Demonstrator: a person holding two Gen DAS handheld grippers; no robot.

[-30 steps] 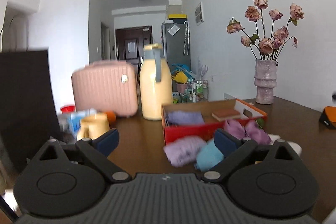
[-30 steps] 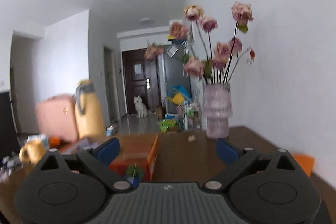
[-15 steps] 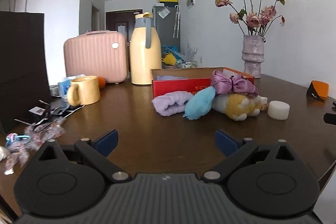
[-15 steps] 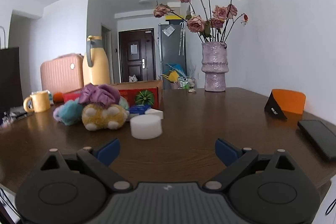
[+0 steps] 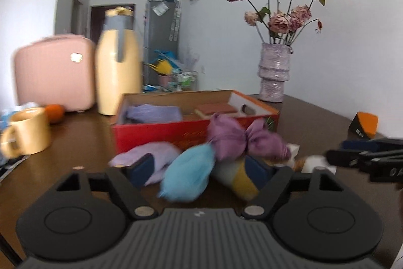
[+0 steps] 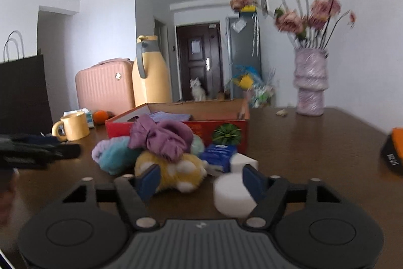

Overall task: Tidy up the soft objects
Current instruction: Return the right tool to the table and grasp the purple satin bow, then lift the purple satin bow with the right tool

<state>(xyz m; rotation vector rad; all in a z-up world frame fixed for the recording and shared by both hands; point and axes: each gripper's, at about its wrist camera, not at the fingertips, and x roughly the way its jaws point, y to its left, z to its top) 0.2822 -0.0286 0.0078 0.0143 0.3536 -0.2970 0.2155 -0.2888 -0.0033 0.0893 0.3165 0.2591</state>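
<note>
A pile of soft things lies in front of a red cardboard box (image 5: pixel 156 135): a lavender cloth (image 5: pixel 151 151), a blue fluffy piece (image 5: pixel 187 174) and a yellow plush (image 6: pixel 176 172) with a purple bow (image 5: pixel 241 140). My left gripper (image 5: pixel 199 168) is low at the pile. Its jaws are closing with the blue fluffy piece and the plush's end between them, and the pads are not pressing. My right gripper (image 6: pixel 201 179) comes from the other side. Its jaws are closing around the yellow plush and a white round sponge (image 6: pixel 234 196), with no grip seen. Another lavender cloth (image 5: pixel 153 112) lies inside the box.
On the brown table stand a yellow mug (image 5: pixel 27 130), an orange (image 5: pixel 54 112), a cream jug (image 5: pixel 118 72), a pink case (image 5: pixel 53 72) and a vase of dried roses (image 5: pixel 274 75). An orange-black object (image 5: pixel 364 125) sits right. A blue packet (image 6: pixel 219 153) lies by the box.
Both grippers have come forward and down to the pile of soft things, which now fills the space between their fingers. Both pairs of jaws stand narrower than before.
</note>
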